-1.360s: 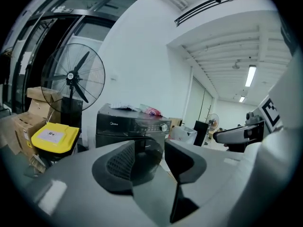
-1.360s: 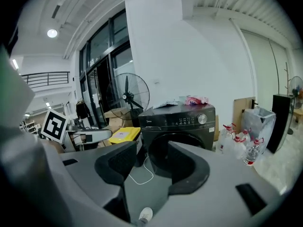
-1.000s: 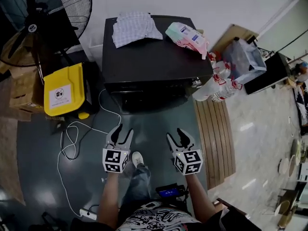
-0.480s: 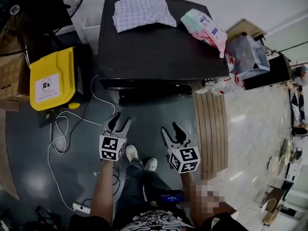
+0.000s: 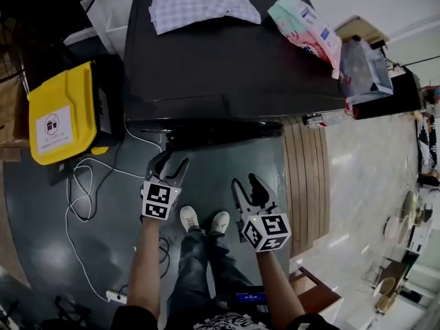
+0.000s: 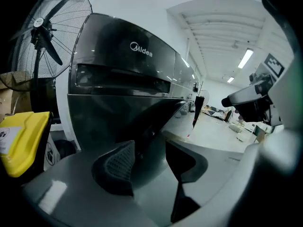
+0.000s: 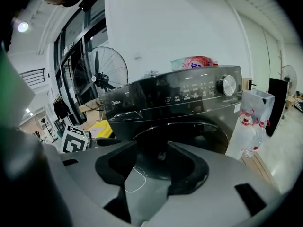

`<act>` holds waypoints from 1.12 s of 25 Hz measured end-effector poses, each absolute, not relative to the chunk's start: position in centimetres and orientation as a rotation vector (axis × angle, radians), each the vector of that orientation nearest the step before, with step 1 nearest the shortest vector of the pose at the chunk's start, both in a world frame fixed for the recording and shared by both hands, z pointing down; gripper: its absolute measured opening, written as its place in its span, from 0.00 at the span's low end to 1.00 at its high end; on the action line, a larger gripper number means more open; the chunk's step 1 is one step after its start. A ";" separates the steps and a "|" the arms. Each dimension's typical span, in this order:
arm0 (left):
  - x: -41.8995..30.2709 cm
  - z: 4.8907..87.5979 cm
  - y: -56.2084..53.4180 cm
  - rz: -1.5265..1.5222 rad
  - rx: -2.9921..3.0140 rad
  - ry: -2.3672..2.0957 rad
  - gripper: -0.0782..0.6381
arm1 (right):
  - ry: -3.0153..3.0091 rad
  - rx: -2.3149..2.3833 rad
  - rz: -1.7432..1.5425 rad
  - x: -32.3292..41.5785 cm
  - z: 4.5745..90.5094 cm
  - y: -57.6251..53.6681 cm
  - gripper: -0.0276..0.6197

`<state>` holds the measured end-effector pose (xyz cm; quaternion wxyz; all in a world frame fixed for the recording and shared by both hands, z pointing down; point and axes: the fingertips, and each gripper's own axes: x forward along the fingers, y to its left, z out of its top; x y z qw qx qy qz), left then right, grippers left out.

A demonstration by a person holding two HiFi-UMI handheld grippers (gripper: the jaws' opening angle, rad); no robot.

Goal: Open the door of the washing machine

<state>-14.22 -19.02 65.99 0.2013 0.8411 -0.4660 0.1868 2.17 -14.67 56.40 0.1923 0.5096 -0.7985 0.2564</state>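
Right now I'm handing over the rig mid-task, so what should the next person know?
Left gripper: jaws opening, nothing between them.
Right gripper: jaws open, empty.
Both hover in front of the washer, touching nothing.
Door: shut.
Done: nothing on the door yet.
Left: grasp the door and pull it open.

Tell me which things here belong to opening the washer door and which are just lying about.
For the job: washer, its door, left gripper (jaws opening, nothing between them), right gripper (open, empty).

Lying about: checked cloth, packet, yellow bin, fan, bottles.
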 end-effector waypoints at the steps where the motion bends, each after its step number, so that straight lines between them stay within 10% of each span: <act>1: -14.0 66.2 -19.4 0.525 2.356 -1.293 0.40 | -2.237 1.426 0.724 2.2 56.9 -14.9 0.35; 28: -10.1 70.2 -22.3 0.684 2.433 -1.075 0.46 | -2.187 1.377 0.845 4.3 61.6 -13.4 0.34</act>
